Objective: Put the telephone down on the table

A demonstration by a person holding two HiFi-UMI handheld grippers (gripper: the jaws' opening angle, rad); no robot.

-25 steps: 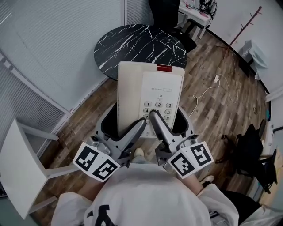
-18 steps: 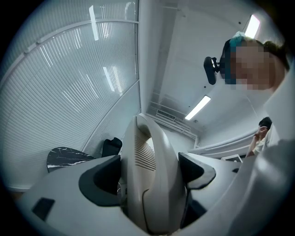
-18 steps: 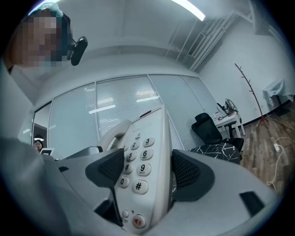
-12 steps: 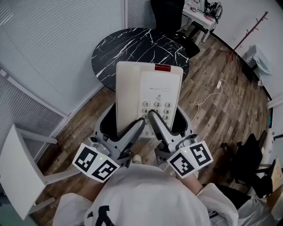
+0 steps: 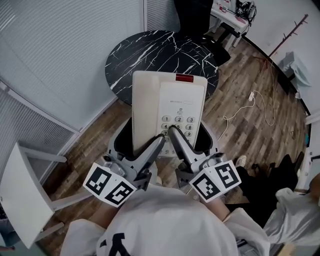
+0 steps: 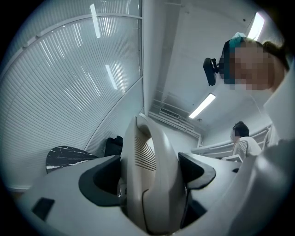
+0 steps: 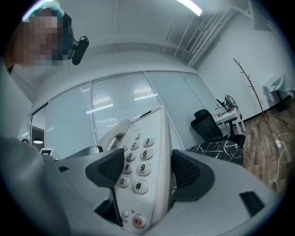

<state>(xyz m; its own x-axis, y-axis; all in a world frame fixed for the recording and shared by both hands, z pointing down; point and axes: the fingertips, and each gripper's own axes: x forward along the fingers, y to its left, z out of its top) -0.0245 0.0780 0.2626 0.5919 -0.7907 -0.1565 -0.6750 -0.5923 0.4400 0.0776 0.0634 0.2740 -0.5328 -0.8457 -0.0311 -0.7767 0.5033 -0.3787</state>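
Observation:
A cream push-button telephone [image 5: 170,107] with its handset on the left and a red light at its top hangs in the air in the head view. It overlaps the near rim of a round black marble table [image 5: 150,55]. My left gripper [image 5: 159,140] is shut on the telephone's near edge at the handset side, and the handset [image 6: 147,152] is pinched between the pads [image 6: 196,168]. My right gripper [image 5: 173,131] is shut on the keypad side, where the keys [image 7: 138,152] sit between the pads [image 7: 191,173]. The lower jaws are hidden under the telephone.
A white chair [image 5: 22,190] stands at the left. A black office chair [image 5: 192,15] is beyond the table. On the wooden floor are a white cable [image 5: 250,107] and a coat stand [image 5: 287,35]. A person in pale clothes [image 5: 295,215] is at the lower right. A dark, pale-rimmed thing [image 5: 122,137] lies under the telephone.
Both grippers hold the telephone in the same pose. A person in pale clothes has come into view at the lower right, and the floor cable has slid slightly right in the picture.

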